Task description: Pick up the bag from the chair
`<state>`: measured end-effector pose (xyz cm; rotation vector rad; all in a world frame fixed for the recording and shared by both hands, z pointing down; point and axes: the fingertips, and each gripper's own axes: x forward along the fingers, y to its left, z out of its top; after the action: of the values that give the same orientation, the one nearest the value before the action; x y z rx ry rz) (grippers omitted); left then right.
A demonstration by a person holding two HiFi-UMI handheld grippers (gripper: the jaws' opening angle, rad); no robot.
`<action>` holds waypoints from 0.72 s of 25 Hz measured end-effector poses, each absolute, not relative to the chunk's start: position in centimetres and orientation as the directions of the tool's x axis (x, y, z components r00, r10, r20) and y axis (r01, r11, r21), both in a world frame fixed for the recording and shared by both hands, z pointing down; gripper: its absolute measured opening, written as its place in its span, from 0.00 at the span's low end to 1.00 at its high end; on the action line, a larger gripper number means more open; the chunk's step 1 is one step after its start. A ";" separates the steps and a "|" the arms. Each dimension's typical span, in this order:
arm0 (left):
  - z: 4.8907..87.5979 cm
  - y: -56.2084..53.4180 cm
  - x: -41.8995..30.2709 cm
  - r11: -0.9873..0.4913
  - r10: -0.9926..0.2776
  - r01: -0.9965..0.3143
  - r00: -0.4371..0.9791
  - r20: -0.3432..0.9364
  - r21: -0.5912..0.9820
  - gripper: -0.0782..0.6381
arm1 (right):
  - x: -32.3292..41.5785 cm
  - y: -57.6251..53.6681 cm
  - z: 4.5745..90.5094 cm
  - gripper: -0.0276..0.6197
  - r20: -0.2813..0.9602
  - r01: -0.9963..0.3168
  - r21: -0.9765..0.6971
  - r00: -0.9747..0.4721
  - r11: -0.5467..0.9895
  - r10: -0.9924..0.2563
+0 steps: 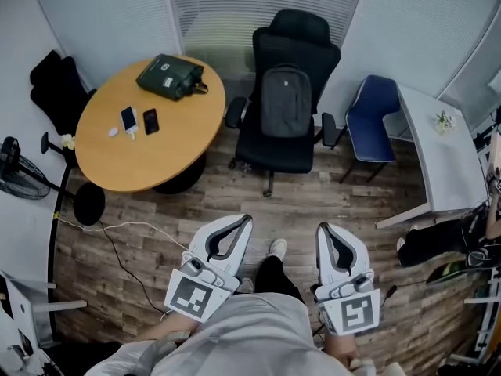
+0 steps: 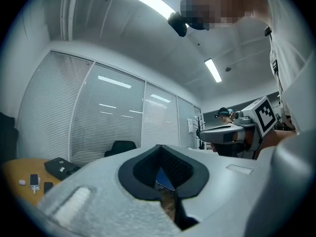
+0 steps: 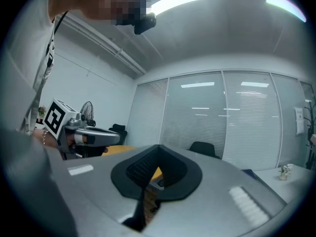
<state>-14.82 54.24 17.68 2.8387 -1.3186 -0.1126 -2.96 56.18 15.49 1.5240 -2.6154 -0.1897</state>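
A grey backpack stands upright on the seat of a black office chair and leans against its backrest. In the head view my left gripper and right gripper hover side by side over the wood floor, well short of the chair and pointing toward it. Both are shut with nothing between their jaws. The left gripper view shows the shut left gripper and the chair's top far off. In the right gripper view the shut right gripper fills the foreground.
A round wooden table at the left carries a dark green bag and two phones. A blue chair and a white table stand at the right. A cable runs over the floor at the left.
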 end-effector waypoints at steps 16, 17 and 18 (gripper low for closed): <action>17.6 43.1 -9.0 -0.628 -0.778 -0.778 0.627 -0.045 0.032 0.12 | 3.3 44.8 16.5 0.05 0.052 -0.852 0.155 -0.498 0.500 -0.865; 17.6 42.3 -8.4 -0.627 -0.779 -0.779 0.625 -0.045 0.030 0.12 | 3.7 44.1 16.5 0.05 0.055 -0.853 0.148 -0.498 0.500 -0.865; 17.5 41.5 -7.9 -0.626 -0.780 -0.780 0.624 -0.045 0.028 0.12 | 4.3 43.4 16.5 0.05 0.057 -0.854 0.145 -0.496 0.499 -0.866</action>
<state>-7.87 41.54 17.48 2.8257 -1.3563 -0.0822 4.31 43.39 16.48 1.5065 -2.6123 -0.1471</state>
